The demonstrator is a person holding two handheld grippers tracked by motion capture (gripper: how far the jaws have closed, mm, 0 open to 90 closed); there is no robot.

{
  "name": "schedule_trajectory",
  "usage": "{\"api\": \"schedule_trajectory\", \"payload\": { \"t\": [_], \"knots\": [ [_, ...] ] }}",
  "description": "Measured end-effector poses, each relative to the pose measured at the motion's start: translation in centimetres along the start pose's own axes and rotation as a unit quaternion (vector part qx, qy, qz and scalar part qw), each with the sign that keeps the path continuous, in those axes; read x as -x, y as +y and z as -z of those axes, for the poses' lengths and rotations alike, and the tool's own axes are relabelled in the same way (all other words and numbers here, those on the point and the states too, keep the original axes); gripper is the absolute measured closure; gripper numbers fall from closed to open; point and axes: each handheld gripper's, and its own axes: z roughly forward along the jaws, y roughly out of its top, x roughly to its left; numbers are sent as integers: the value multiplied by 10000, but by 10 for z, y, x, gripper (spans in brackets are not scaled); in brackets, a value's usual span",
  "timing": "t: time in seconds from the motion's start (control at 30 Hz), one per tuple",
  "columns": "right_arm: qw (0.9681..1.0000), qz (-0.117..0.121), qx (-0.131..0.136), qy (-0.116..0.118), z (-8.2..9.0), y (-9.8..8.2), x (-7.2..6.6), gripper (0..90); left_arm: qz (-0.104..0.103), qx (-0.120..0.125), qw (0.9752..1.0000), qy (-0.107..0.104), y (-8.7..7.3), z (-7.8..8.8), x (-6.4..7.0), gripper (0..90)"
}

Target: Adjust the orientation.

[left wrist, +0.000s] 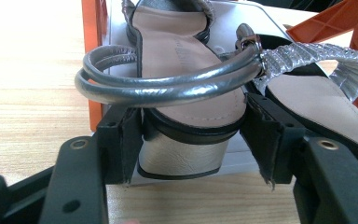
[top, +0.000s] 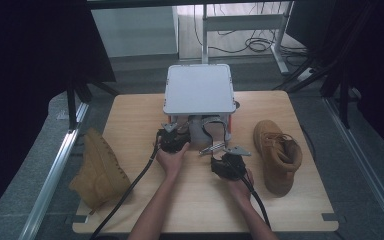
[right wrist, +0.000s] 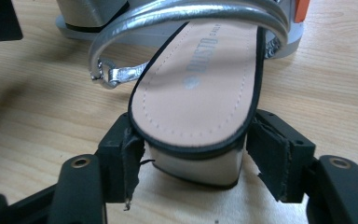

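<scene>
Left gripper (left wrist: 186, 144) is clamping the block heel of one silver sandal (left wrist: 182, 154), pads touching both sides. Right gripper (right wrist: 196, 158) is straddling the heel of the second sandal (right wrist: 200, 107), its right pad standing clear. Both sandals: metallic straps, tan insoles, lying under a grey-lidded box (top: 198, 90). Suede boots (top: 278, 155) are flanking them on the wooden table (top: 130, 115)

Sandals' (top: 207, 131) front halves hidden under grey lid (top: 198, 89) (high view); left boot's (top: 97, 170) toe off bench edge.
</scene>
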Motion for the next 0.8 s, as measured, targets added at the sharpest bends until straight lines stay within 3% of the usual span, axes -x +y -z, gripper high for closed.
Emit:
{"api": "schedule_trajectory", "payload": {
  "t": [0.13,0.53,0.8],
  "knots": [
    [10000,10,-15,-37,-3,2,-2,374,-1,-2,10000,-13,0,0,0,397],
    [9984,-481,302,85,-2,10,0,381,-24,-22,10000,-10,0,0,-1,397],
    [9970,-652,402,127,-7,16,2,384,-26,-35,10000,-23,0,0,-1,397]
  ]
}}
